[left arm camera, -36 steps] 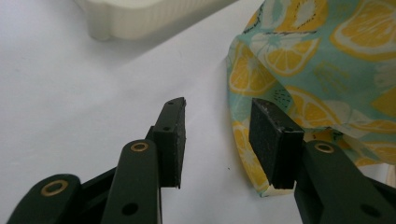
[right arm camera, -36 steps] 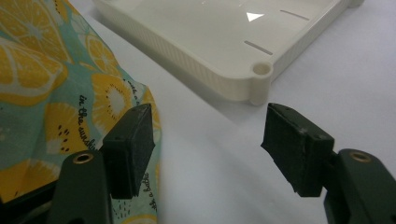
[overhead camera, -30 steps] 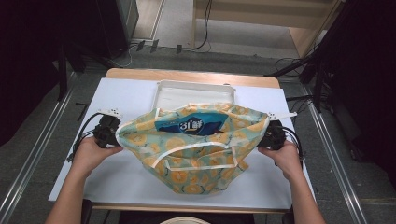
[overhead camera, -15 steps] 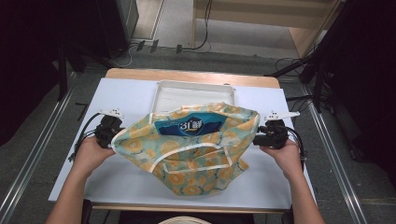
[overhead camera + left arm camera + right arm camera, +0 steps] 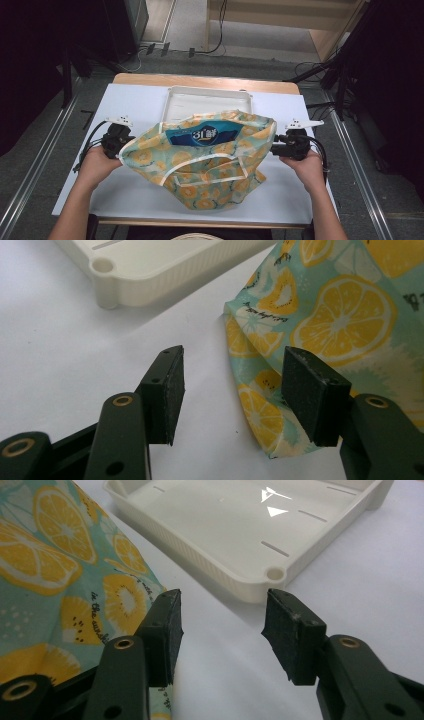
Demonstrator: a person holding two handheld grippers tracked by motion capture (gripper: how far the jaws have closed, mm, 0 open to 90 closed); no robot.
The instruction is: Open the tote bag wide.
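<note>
The fruit-print bag (image 5: 205,160) lay in the middle of the white table (image 5: 135,105), between my two grippers, its mouth gaping upward toward the far side. My left gripper (image 5: 118,140) sat at the bag's left edge with its jaws standing apart; in the left gripper view (image 5: 235,390) nothing was pressed between the pads, and the bag's folded corner (image 5: 260,390) lay just inside the right-hand jaw, whether touching it I could not tell. My right gripper (image 5: 290,144) sat at the bag's right edge, its jaws also apart, though they had just been closing a little; in the right gripper view (image 5: 220,630) the gap between them showed bare table, and the bag's cloth (image 5: 60,580) ran beside and behind the left-hand jaw without being clamped. My left hand (image 5: 97,165) and right hand (image 5: 307,167) rested on the table behind each gripper. Inside the open mouth of the bag I could see a blue packet (image 5: 202,135) with white lettering. Past the bag, toward the far edge of the table, stood a shallow white tray (image 5: 210,95), just beyond the bag's rim.
</note>
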